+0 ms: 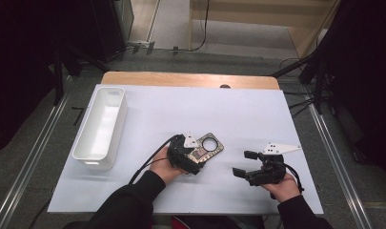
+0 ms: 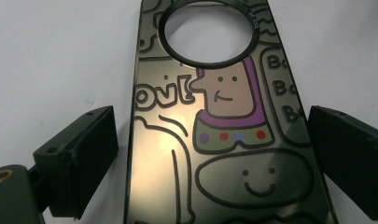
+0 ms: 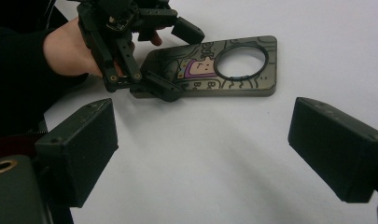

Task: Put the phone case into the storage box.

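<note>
A person sits at a white-covered bench holding a set of tongs in each hand. The left tongs are lowered over the near end of a flat, dark, glossy plaque that lies on the bench near its middle. In the left gripper view the plaque runs lengthwise between the two black jaws, which stand apart on either side of it, one close to each long edge but not yet pressing. The right tongs hover well to the right, jaws wide apart and holding nothing. A white rectangular bin stands empty at the left of the bench.

To do this grasp well, I would judge that the left tongs should stay centred across the plaque's narrow width, sit low enough for the pads to catch its thin edges, and close squarely, since the slick, flat surface could slip or tilt.

The plaque is covered in outlined cartoon drawings: a figure with a purple hood and coloured dots on its collar, and a smiling blob below. A large round hole with a black ring pierces its far end. Beside the figure stand bubble letters that look like "ov", and "Bo" or similar repeats down the right edge. Tiny print on the ring is too small to read.
</note>
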{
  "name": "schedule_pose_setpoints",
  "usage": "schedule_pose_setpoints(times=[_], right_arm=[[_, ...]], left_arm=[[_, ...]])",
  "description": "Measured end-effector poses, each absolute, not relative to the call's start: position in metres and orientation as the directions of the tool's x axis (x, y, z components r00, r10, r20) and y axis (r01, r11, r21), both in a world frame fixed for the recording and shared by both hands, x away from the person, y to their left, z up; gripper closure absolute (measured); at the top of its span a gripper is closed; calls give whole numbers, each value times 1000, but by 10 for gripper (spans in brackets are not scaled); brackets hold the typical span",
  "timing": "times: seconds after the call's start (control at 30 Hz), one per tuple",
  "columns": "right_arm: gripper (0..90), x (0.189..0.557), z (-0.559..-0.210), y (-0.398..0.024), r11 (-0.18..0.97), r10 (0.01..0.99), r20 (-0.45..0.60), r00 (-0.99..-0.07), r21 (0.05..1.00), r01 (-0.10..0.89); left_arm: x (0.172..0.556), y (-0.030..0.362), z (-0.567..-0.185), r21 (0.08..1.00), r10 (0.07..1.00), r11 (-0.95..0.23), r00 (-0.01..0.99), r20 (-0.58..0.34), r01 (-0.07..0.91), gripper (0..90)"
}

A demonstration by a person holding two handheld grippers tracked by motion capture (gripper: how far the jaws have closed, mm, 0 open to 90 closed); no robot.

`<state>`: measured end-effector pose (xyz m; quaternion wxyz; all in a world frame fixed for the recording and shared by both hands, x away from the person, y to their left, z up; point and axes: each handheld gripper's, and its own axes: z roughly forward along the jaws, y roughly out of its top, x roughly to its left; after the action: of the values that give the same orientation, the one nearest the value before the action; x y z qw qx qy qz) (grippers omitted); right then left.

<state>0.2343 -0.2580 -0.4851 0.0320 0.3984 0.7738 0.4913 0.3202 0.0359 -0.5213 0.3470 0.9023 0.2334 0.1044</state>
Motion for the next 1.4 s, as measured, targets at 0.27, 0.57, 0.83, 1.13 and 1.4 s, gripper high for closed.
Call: schedule_pose_setpoints(times=[0.27, 0.57, 0.83, 1.13, 1.4], right_arm=[[72, 234, -485, -258, 201, 648, 342, -681, 785, 586], [72, 234, -485, -258, 200, 647, 344, -681, 785, 586], [72, 235, -485, -258, 208, 644, 340, -685, 784, 585], [72, 234, -485, -258, 204, 643, 341, -686, 787, 582], [72, 235, -485, -258, 203, 642, 343, -685, 787, 583]], left_arm=[[317, 37, -520, 680, 495, -647, 868, 29, 346, 105], [317, 37, -519, 677, 496, -648, 868, 26, 350, 109], [318, 37, -519, 675, 494, -648, 869, 21, 352, 113], [322, 41, -515, 676, 500, -633, 866, -14, 376, 113], [327, 52, -502, 709, 509, -583, 859, -63, 397, 114]])
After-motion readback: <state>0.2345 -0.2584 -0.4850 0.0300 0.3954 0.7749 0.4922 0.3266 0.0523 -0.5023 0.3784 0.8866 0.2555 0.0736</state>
